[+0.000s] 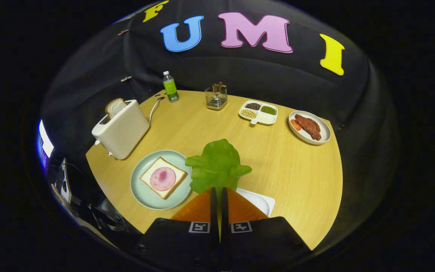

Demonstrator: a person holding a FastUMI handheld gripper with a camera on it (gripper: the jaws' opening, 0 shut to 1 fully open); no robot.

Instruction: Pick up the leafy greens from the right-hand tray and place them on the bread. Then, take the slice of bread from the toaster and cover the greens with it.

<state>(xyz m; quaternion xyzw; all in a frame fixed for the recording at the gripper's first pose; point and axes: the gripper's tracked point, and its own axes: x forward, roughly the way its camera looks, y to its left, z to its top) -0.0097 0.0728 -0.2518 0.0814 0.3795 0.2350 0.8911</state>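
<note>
Two gripper fingers (219, 190) are pressed nearly together, pinching the lower edge of a leafy green (217, 168) that stands up between and just ahead of them, lifted above a pale wooden table (285, 166). The table has a curved far edge and sits inside a booth walled in black cloth.

Just left of the held leaf, a pale green plate (142, 192) rests on the wood. It carries a slice of bread (163, 177) topped with a round pink slice of meat. Beneath the fingers, to their right, a corner of a white tray (257, 200) shows.

Beyond the plate, near the table's left edge, a cream toaster (121, 130) holds a second bread slice (115, 107) standing up from its slot. A white cord runs from the toaster toward the back.

Along the far edge, left to right: a small bottle with a green label (170, 87), a wire basket (216, 98) holding utensils, a white divided dish (259, 112) of beans and grains, and a white plate (310, 127) with a brown piece of meat and something orange beside it.

Off the table's left side, dim equipment and a lit screen edge show in the dark.
</note>
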